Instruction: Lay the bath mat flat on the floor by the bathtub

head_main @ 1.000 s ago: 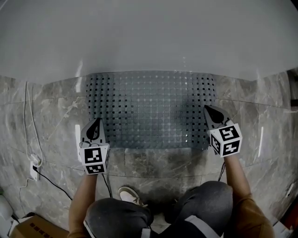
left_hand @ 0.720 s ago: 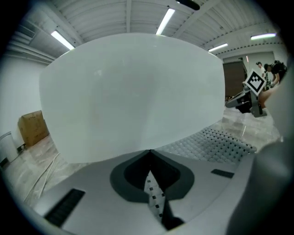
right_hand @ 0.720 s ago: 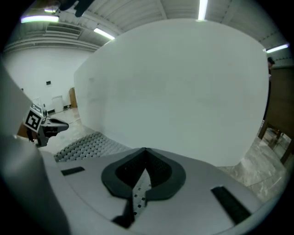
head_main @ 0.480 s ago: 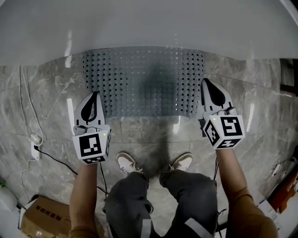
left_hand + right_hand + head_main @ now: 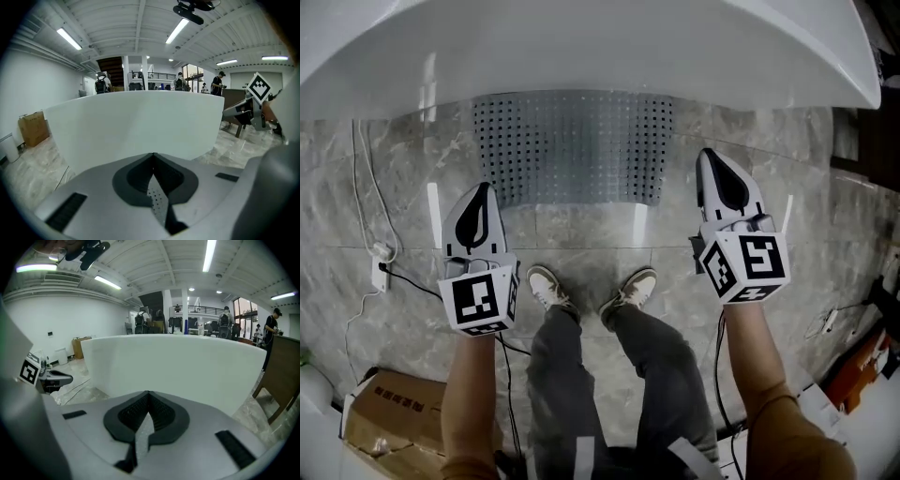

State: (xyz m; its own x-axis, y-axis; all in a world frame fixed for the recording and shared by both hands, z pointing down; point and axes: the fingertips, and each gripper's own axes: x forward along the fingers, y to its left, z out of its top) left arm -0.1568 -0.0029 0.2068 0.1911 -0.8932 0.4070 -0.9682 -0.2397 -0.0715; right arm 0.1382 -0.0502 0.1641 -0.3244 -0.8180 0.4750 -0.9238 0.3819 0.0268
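The grey perforated bath mat lies flat on the marble floor, its far edge against the white bathtub. My left gripper hangs above the floor off the mat's near left corner, shut and empty. Off the near right corner, my right gripper is also shut with nothing in it. In the left gripper view the jaw tips meet in front of the tub wall. The right gripper view shows its own tips closed before the tub. Neither gripper touches the mat.
The person's shoes stand just short of the mat. A white cable and plug and a cardboard box lie at the left. Dark wooden furniture stands right of the tub. People stand far behind.
Both grippers have risen from the mat's near corners, still shut. The person has stood up from a crouch. The mat has stayed flat by the tub.
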